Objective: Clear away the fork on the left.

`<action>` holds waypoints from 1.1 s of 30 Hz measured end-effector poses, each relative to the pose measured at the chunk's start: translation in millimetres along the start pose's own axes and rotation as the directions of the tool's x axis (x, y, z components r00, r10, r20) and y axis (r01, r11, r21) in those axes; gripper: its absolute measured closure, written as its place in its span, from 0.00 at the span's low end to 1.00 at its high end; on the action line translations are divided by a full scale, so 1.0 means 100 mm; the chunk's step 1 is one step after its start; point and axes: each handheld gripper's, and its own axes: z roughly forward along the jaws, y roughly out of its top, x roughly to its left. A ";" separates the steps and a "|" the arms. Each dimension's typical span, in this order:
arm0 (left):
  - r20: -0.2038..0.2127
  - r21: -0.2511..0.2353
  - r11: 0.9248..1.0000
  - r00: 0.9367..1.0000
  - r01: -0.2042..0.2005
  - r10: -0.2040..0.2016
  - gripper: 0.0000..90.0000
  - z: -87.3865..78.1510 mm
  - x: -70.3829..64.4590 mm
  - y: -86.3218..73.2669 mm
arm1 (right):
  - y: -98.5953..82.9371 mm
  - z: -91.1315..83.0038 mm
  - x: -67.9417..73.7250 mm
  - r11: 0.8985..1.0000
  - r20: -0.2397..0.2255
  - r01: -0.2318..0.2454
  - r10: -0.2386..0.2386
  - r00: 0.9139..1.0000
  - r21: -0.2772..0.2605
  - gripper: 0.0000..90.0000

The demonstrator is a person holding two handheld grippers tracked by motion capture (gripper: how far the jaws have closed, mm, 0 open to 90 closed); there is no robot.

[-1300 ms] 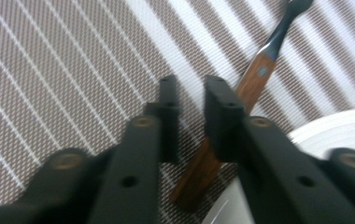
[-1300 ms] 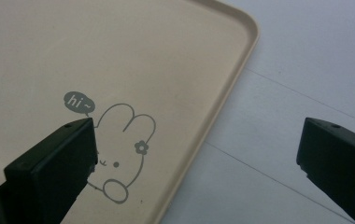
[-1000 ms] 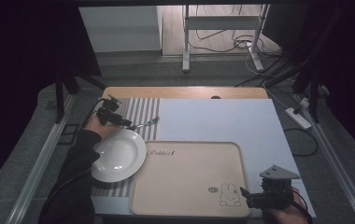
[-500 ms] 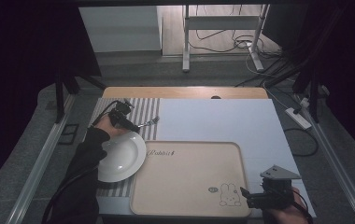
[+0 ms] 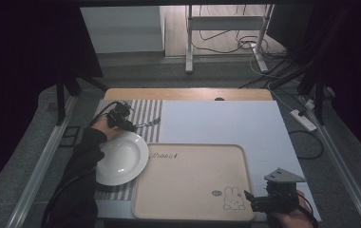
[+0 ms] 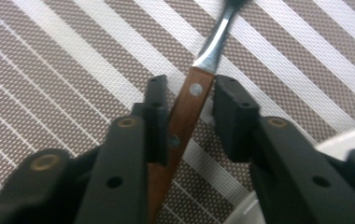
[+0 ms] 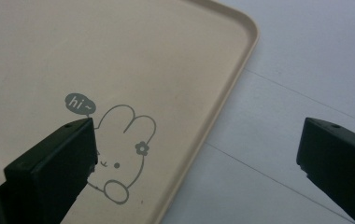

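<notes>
Listing from the near edge of the table outward.

Right gripper: at the near right corner, held low by a hand. Its jaws stand wide apart and hold nothing; in the right gripper view they straddle the corner rim of the tray, one jaw over the printed rabbit, the other over the pale table cover. Judged idle.

Tray: beige, rectangular, bare, near centre, with the rabbit printed at its near right corner and lettering at its far left.

Plate: white, round, nothing on it, just left of the tray, resting on the striped placemat.

Left gripper: beyond the plate's far rim, over the placemat, sleeve and hand coming in from below. In the left gripper view its jaws are partly open around the utensil's wooden handle. One pad looks to touch the wood; the other stands off with a gap. Not clamped yet.

Utensil: wooden handle with rivets and a metal neck; its head runs out of the left gripper view, and from above it is too small to tell fork from spoon. It lies flat on the placemat, just past the plate, pointing away to the right.

Step in hand, as judged: taking hold of the utensil. Next move calls for shutting squarely on the handle, then a level lift clear of the plate rim.
</notes>
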 end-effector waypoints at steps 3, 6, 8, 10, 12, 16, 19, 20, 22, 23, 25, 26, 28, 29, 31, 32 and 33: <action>0.041 0.004 0.999 0.999 0.034 -0.034 0.87 -0.01 0.05 0.00 | 0.00 0.00 0.00 1.000 0.002 0.001 -0.001 1.000 -0.002 0.00; 0.033 -0.008 1.000 0.999 0.017 -0.017 0.87 -0.01 0.06 -0.03 | 0.00 0.00 0.00 1.000 -0.002 0.000 0.000 1.000 -0.004 0.00; 0.001 -0.011 0.999 1.000 0.031 -0.031 0.87 -0.02 0.08 -0.05 | 0.00 0.00 0.00 1.000 -0.005 -0.003 0.003 1.000 -0.004 0.00; -0.006 -0.010 0.999 0.999 0.032 -0.033 0.87 -0.02 0.10 -0.06 | 0.00 0.00 0.00 1.000 -0.005 -0.003 0.003 1.000 -0.004 0.00; -0.026 -0.012 0.999 0.999 0.043 -0.043 0.87 -0.05 0.15 -0.10 | 0.00 0.00 0.00 1.000 -0.002 0.000 0.000 1.000 -0.004 0.00; -0.050 -0.019 0.998 0.997 0.055 -0.056 0.87 -0.10 0.21 -0.16 | 0.00 0.00 0.00 1.000 -0.002 -0.002 0.002 1.000 -0.003 0.00; -0.067 -0.014 0.998 0.996 0.054 -0.055 0.87 -0.16 0.24 -0.18 | 0.00 0.00 0.00 1.000 -0.001 0.000 0.000 1.000 -0.002 0.00; -0.067 -0.014 0.998 0.996 0.054 -0.055 0.87 -0.16 0.24 -0.18 | 0.00 0.00 0.00 1.000 -0.001 0.000 0.000 1.000 -0.002 0.00; -0.079 -0.011 0.998 0.995 0.054 -0.055 0.87 -0.21 0.27 -0.19 | 0.00 0.00 0.00 1.000 -0.001 -0.003 0.003 1.000 -0.003 0.00; -0.088 -0.010 0.999 0.995 0.053 -0.054 0.87 -0.25 0.28 -0.20 | 0.00 0.00 0.00 1.000 -0.001 -0.004 0.004 1.000 -0.003 0.00; -0.089 -0.019 0.998 0.994 0.060 -0.062 0.87 -0.31 0.30 -0.21 | 0.00 0.00 0.00 1.000 -0.001 -0.004 0.004 1.000 -0.003 0.00; -0.085 -0.027 0.997 0.994 0.068 -0.070 0.87 -0.37 0.30 -0.23 | 0.00 0.00 0.00 1.000 -0.002 -0.005 0.005 1.000 -0.004 0.00; -0.068 -0.039 0.996 0.994 0.082 -0.085 0.87 -0.42 0.31 -0.25 | 0.00 0.00 0.00 1.000 -0.002 -0.006 0.006 1.000 -0.005 0.00; -0.068 -0.039 0.996 0.994 0.082 -0.085 0.87 -0.42 0.31 -0.25 | 0.00 0.00 0.00 1.000 -0.002 -0.006 0.006 1.000 -0.005 0.00; -0.061 -0.036 0.996 0.995 0.083 -0.085 0.87 -0.45 0.28 -0.27 | 0.00 -0.01 0.00 1.000 -0.001 -0.005 0.005 1.000 -0.005 0.00; -0.059 -0.037 0.996 0.995 0.082 -0.084 0.87 -0.46 0.26 -0.28 | 0.00 -0.01 0.00 1.000 0.000 -0.004 0.004 1.000 -0.006 0.00; -0.055 -0.041 0.996 0.995 0.083 -0.085 0.87 -0.48 0.25 -0.28 | 0.00 -0.01 0.00 1.000 0.000 -0.004 0.004 1.000 -0.005 0.00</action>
